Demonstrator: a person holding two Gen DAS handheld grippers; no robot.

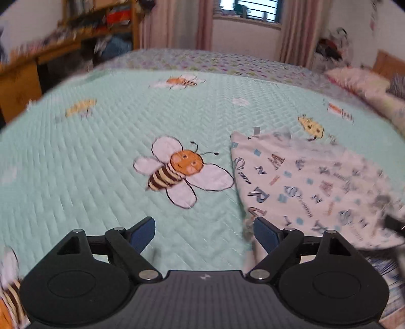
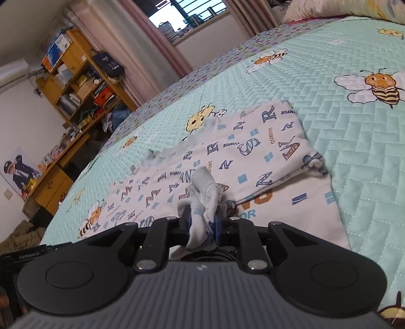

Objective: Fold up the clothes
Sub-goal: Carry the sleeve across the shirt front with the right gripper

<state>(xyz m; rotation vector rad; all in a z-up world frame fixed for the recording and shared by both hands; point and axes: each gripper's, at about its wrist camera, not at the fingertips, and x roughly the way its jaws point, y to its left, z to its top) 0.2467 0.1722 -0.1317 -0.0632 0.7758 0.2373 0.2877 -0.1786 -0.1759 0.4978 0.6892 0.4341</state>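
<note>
The right gripper (image 2: 202, 225) is pinching a bunched fold of the white letter-printed garment (image 2: 227, 157) between its blue pads, the jaws standing narrow with cloth squeezed up out of them. The left gripper (image 1: 203, 231) is standing wide apart with nothing between its pads; its right finger is sitting just beside the garment's (image 1: 303, 187) near edge, and whether it is touching the cloth I cannot tell.

The garment is lying partly folded on the bed, one layer doubled over another, with a frilled edge (image 2: 177, 151) showing along its far side in the right wrist view. Under it a mint-green quilted bedspread (image 1: 101, 157) is covering the mattress, stitched in a herringbone pattern and printed with cartoon bees (image 1: 177, 172). Beyond that a second cover with small coloured dots (image 1: 202, 60) is reaching toward the far edge of the bed, and a pink floral pillow (image 1: 359, 81) is lying at the head.

Around the bed, a wooden shelf unit (image 2: 76, 76) crowded with boxes and books is standing over a wooden desk (image 2: 58, 172), a poster (image 2: 17, 172) is hanging on the white wall, and pink curtains (image 2: 157, 48) are framing a barred window (image 2: 187, 12).
</note>
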